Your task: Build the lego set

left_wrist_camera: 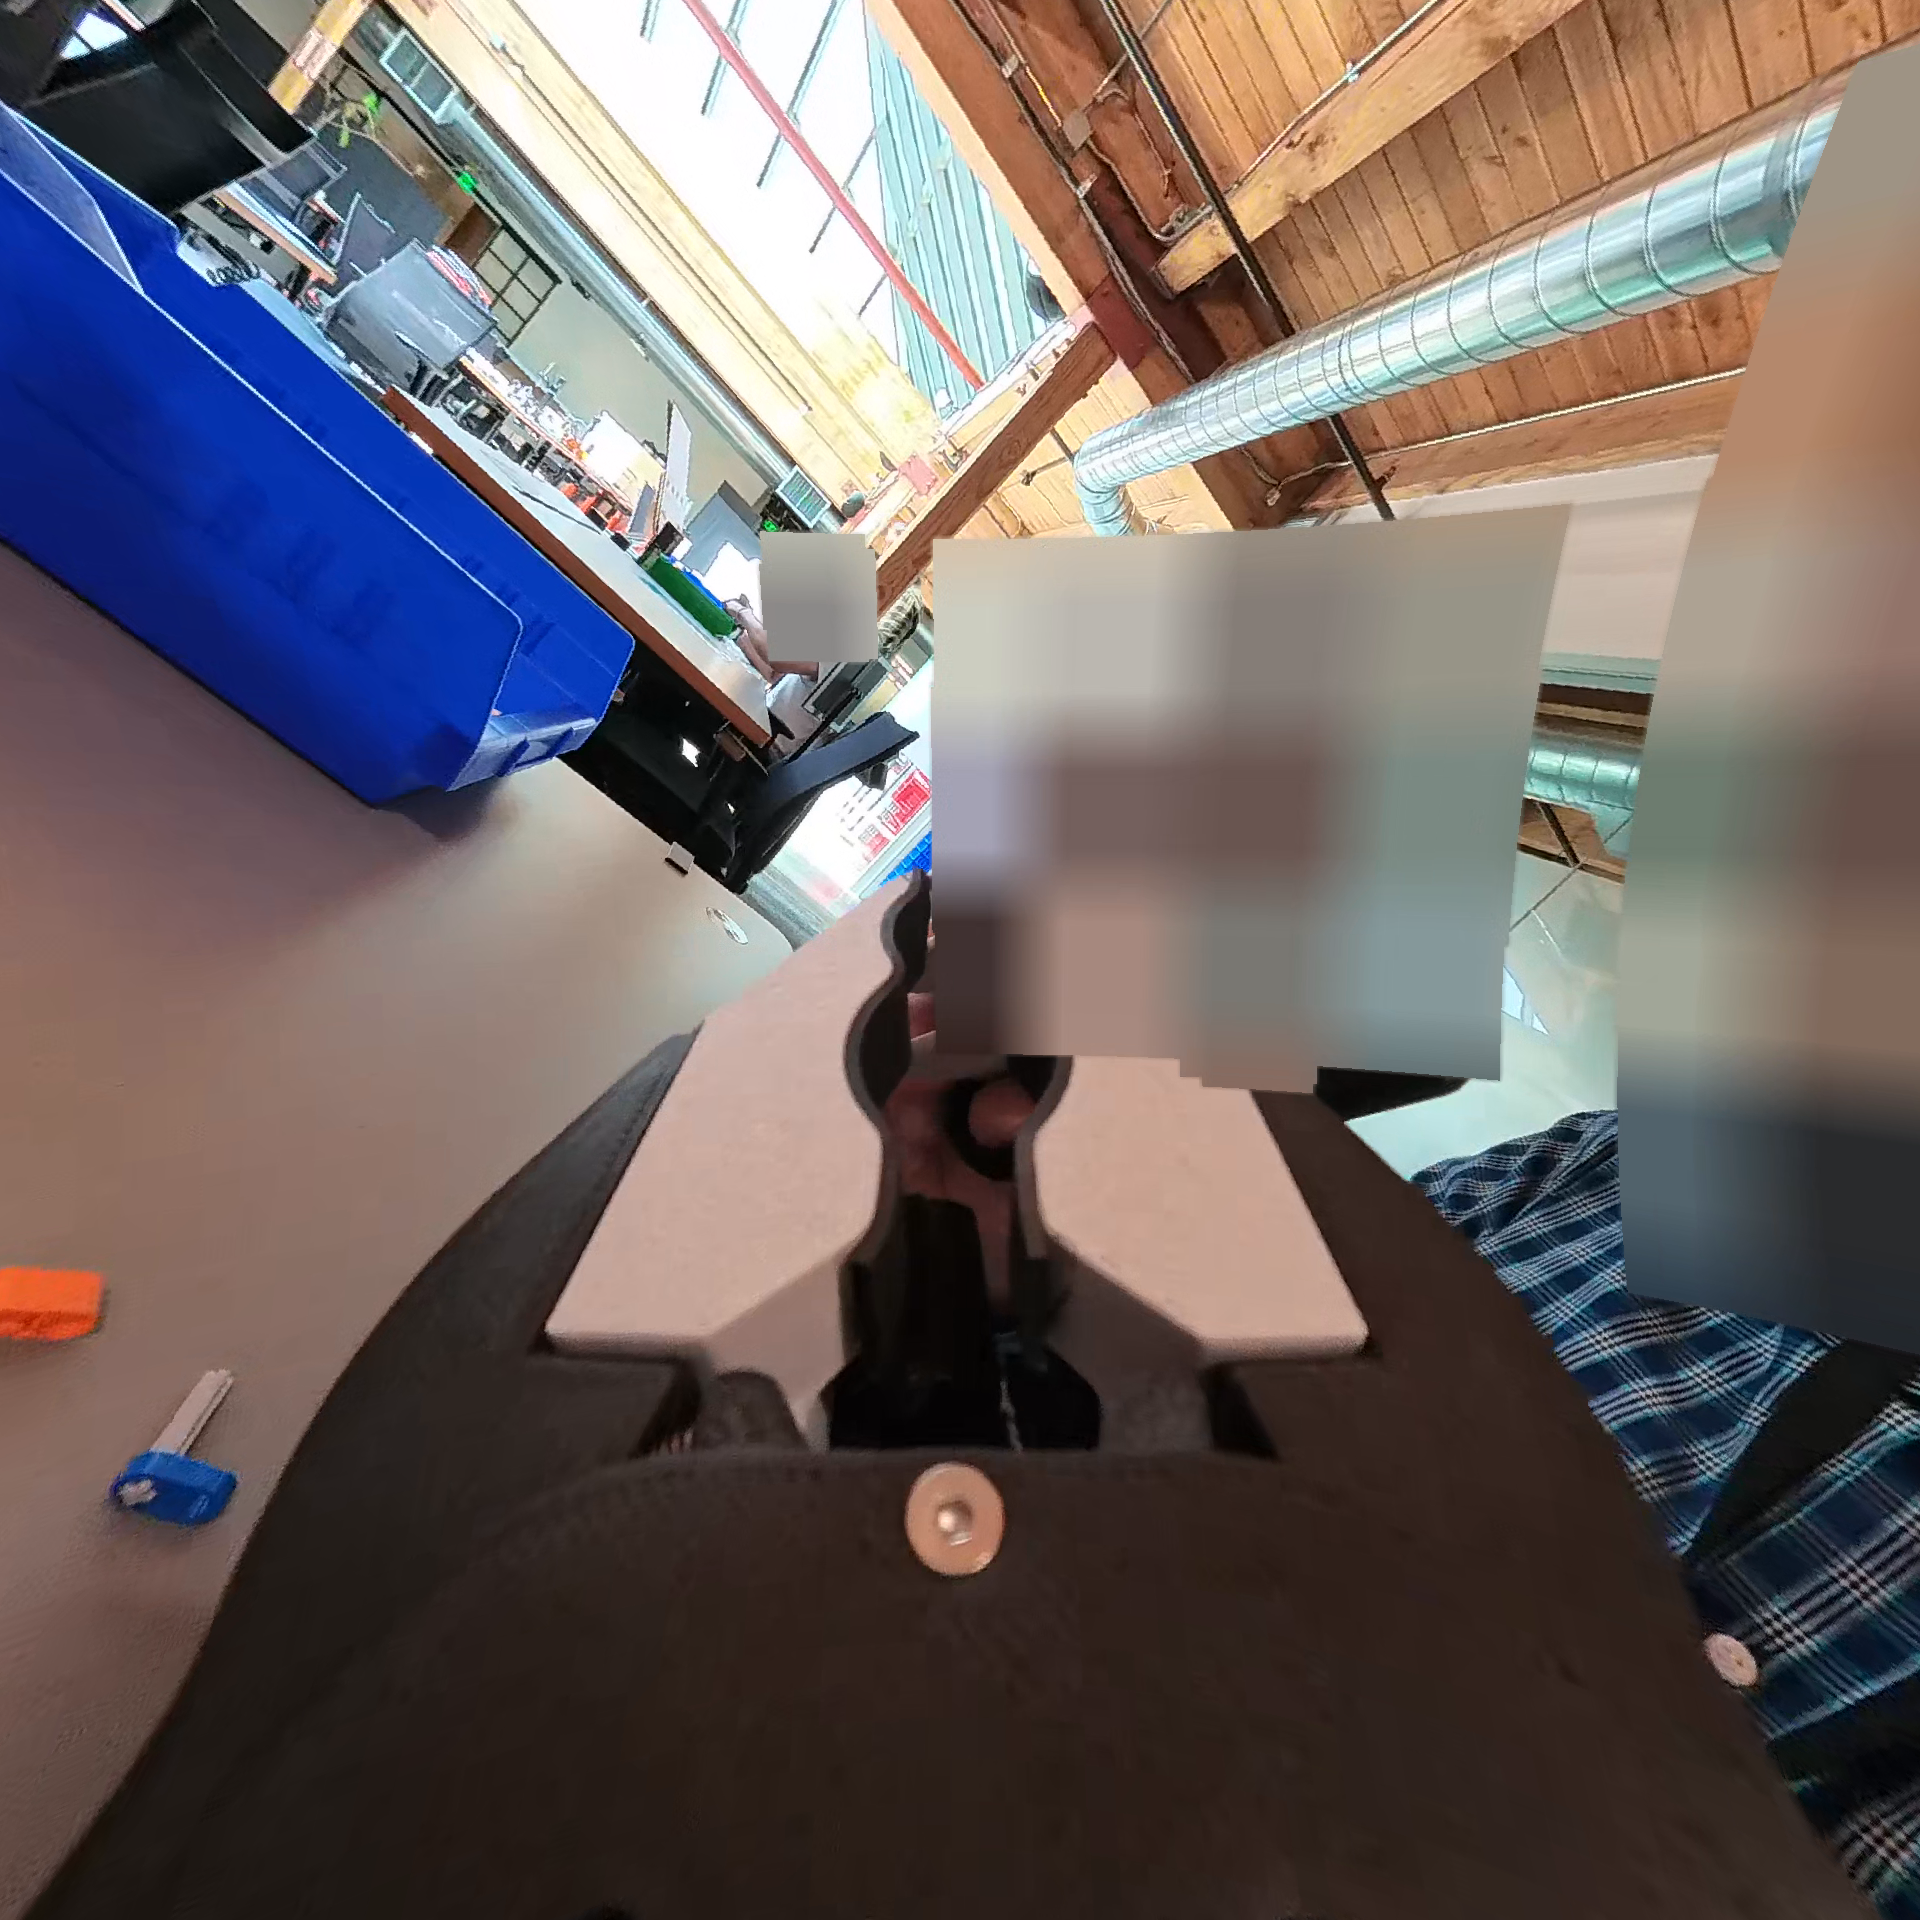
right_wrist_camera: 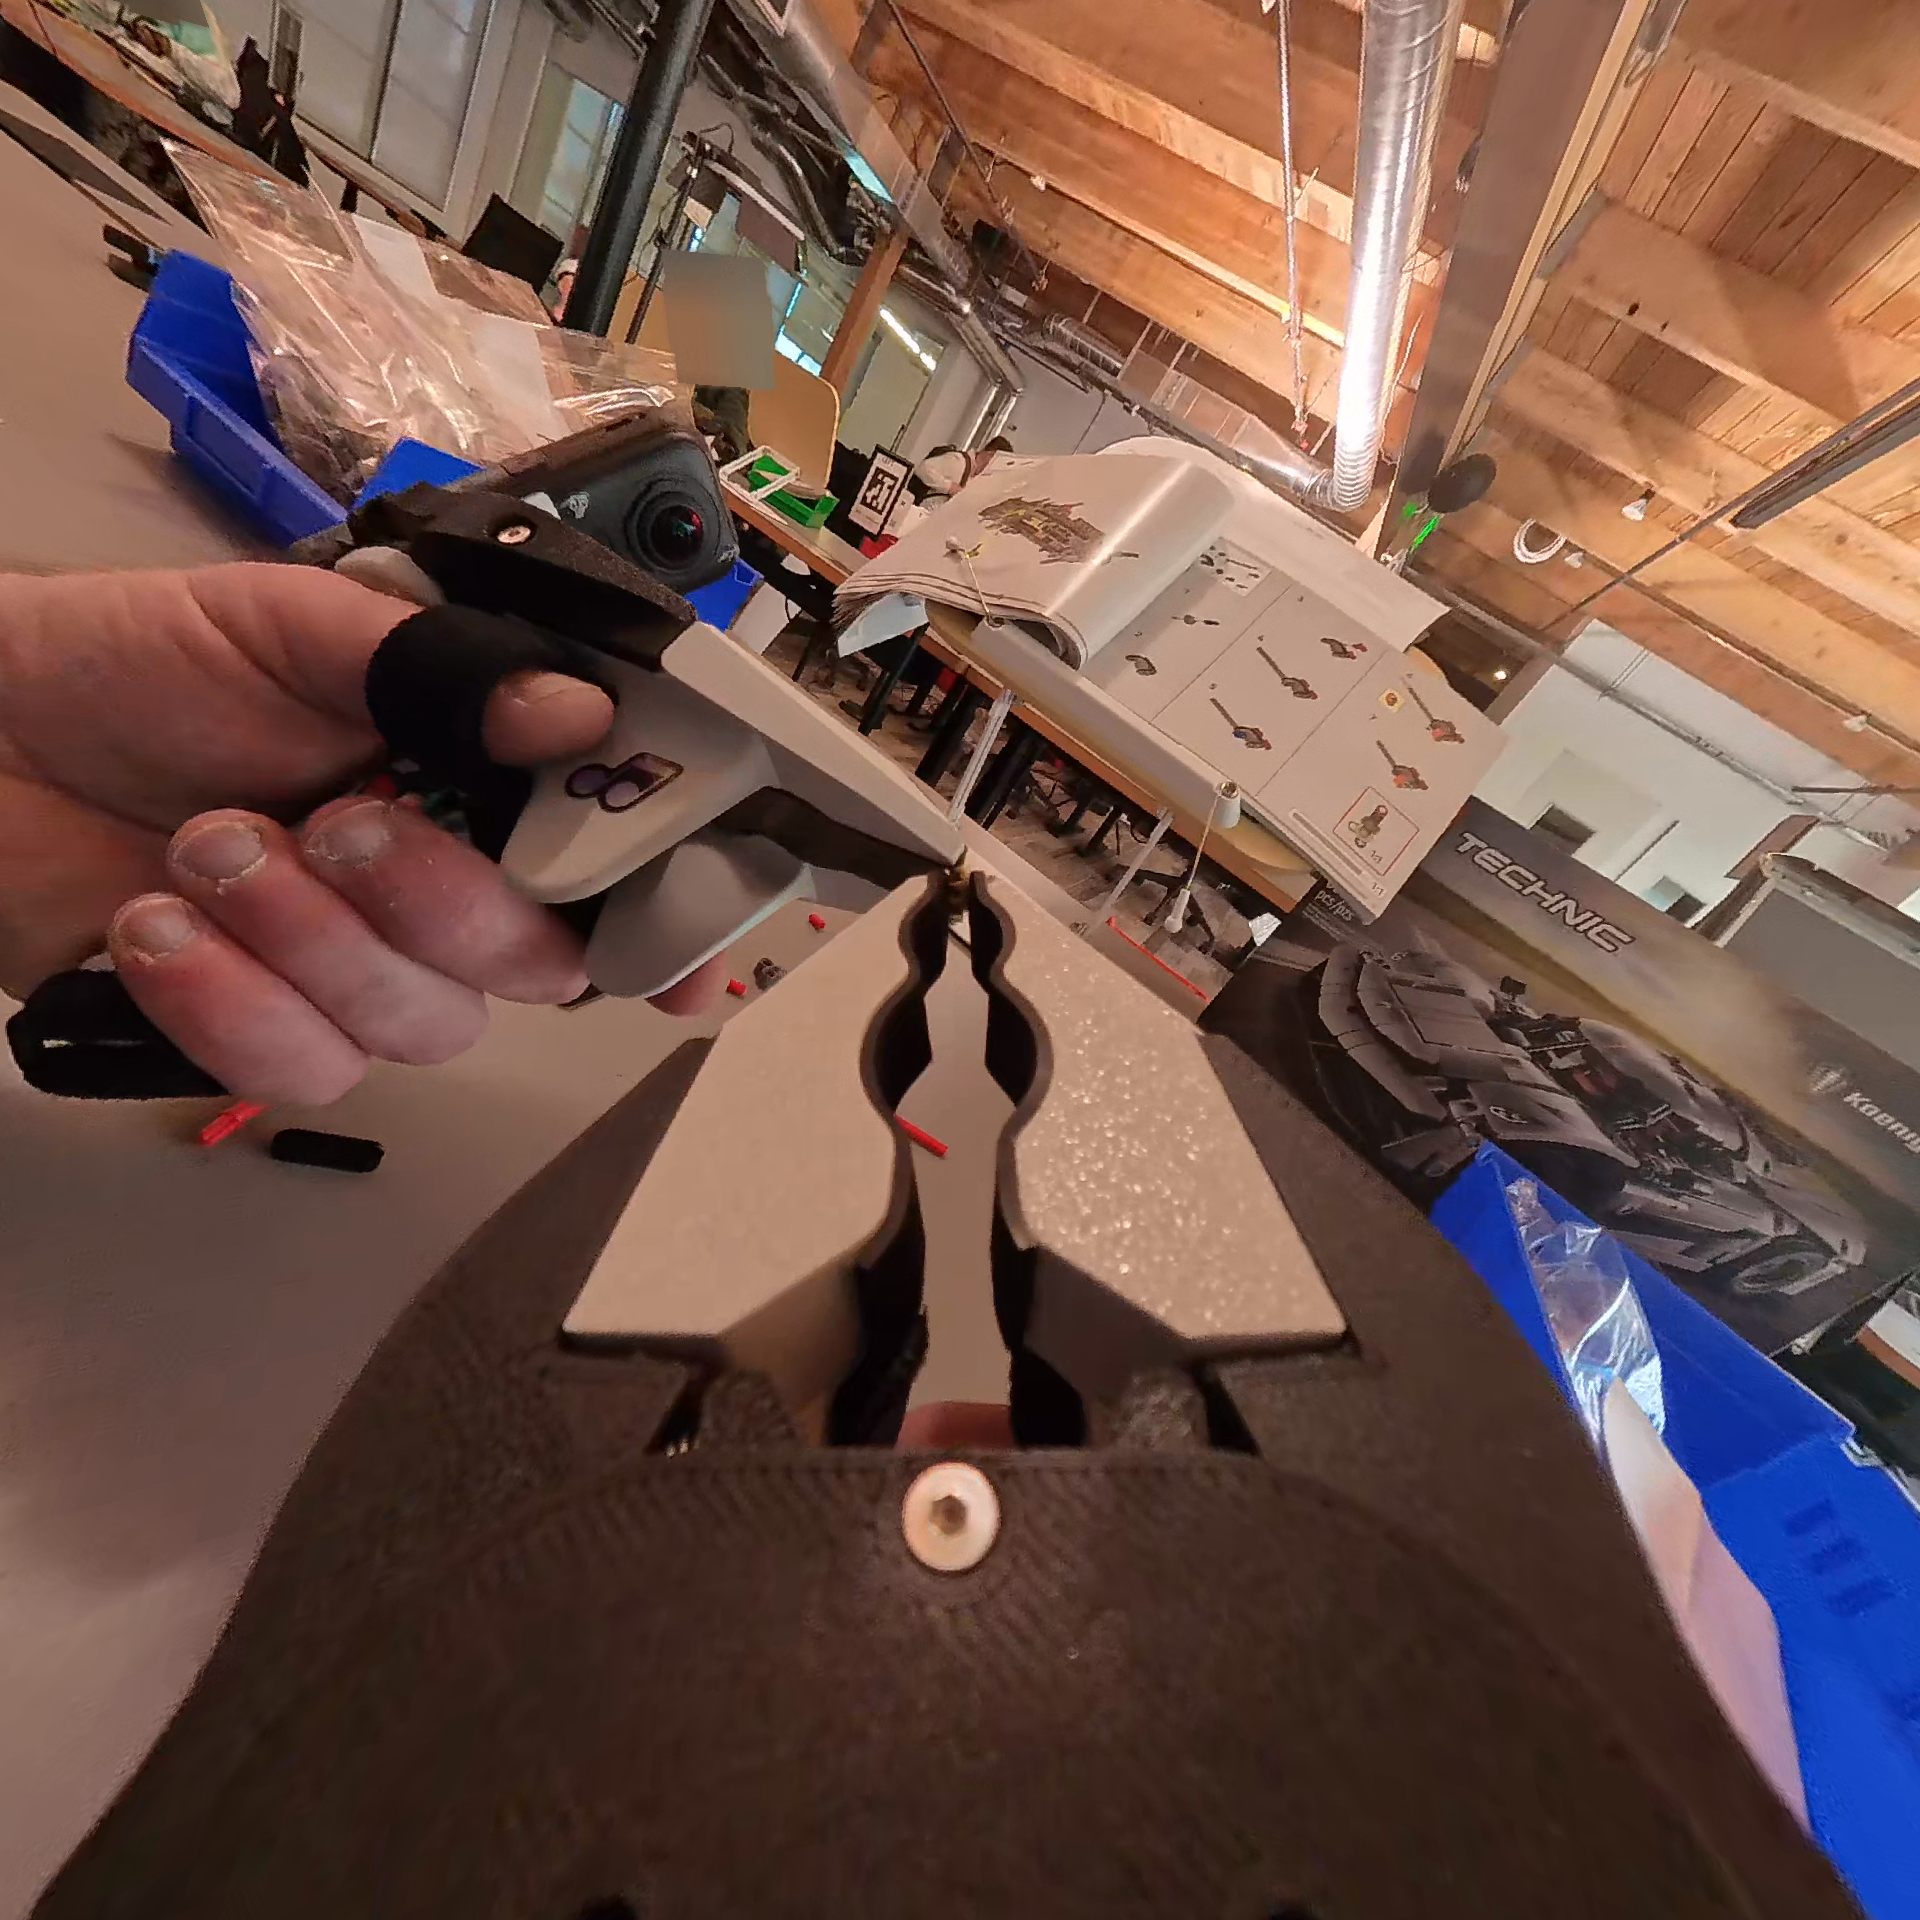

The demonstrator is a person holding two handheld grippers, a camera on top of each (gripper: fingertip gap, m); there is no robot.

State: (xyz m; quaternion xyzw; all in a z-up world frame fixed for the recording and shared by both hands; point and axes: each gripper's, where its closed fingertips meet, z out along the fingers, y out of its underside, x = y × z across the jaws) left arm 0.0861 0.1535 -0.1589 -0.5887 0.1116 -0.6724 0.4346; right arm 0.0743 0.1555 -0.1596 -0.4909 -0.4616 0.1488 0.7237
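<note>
Status: both grippers are up off the bench (right_wrist_camera: 156, 1351), tips meeting in mid-air.

- right gripper (right_wrist_camera: 951, 904): clenched, only a sliver of gap at the tips, pinching a small dark piece (right_wrist_camera: 951, 881). Too small to say which part it is.
- left gripper (right_wrist_camera: 935, 847): a hand (right_wrist_camera: 208, 779) brings it in from the left, and its fingertip touches the same piece from above. In its own view a mosaic patch covers the tips. The fingers look drawn close, but I can't tell whether it's gripping anything.
- Loose on the bench: red pins (right_wrist_camera: 923, 1136) under the grippers, a black piece (right_wrist_camera: 327, 1151) towards the near left, and an orange piece (left_wrist_camera: 47, 1301) beside a blue piece on a pale axle (left_wrist_camera: 171, 1475).
- The instruction booklet (right_wrist_camera: 1247, 665) is open on a stand towards the far edge. The set box (right_wrist_camera: 1558, 1049) is along the right edge, with a blue bin (right_wrist_camera: 1714, 1455) holding a clear bag in front of it. Another blue bin (right_wrist_camera: 208, 384) sits at the far left under clear bags (right_wrist_camera: 343, 301).

Risks, my read:
- The grip is on the very tips. Any off-axis push from the left gripper could pop the piece out.
- A drop lands it among the loose pins, where a small dark part is hard to find.
- If both squeeze at once with the tips misaligned, the part twists instead of seating.

Writing: the box has a grey car photo and large lettering. The booklet has step diagrams with small numbers. There's a purple-and-black sticker (right_wrist_camera: 613, 779) on the left gripper body. I'm not transcribing any of it.
</note>
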